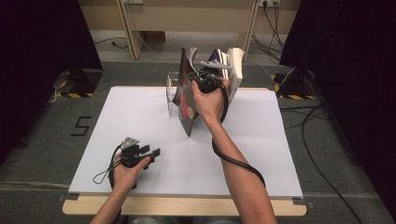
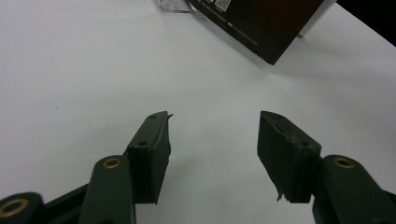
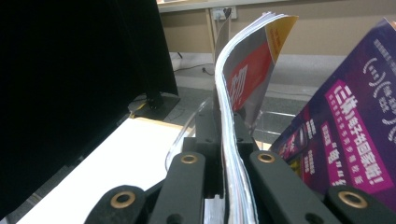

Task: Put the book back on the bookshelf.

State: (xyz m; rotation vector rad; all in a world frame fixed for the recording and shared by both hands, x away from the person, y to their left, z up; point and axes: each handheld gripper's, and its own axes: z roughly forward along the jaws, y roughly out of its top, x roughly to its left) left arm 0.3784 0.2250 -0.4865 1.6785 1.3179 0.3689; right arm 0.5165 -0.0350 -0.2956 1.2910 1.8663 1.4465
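Note:
A thin magazine (image 1: 183, 100) with a dark cover stands tilted at the front of a clear plastic book stand (image 1: 171, 89). Its lower corner reaches down to the white table top (image 1: 140, 121). My right gripper (image 1: 196, 76) is shut on it near its top edge. In the right gripper view the magazine (image 3: 243, 77) runs edge-on between the closed jaws of the right gripper (image 3: 224, 140), its red and grey cover curving upward. My left gripper (image 1: 150, 151) rests low at the front left of the table, open with nothing between its jaws (image 2: 215, 123). The magazine's dark corner (image 2: 261, 28) lies well ahead of it.
A purple book (image 3: 345, 126) leans just right of the held magazine. More books with white page edges (image 1: 236, 63) stand in the stand behind it. Black curtains flank the table. Cables (image 1: 322, 140) trail on the floor at the right.

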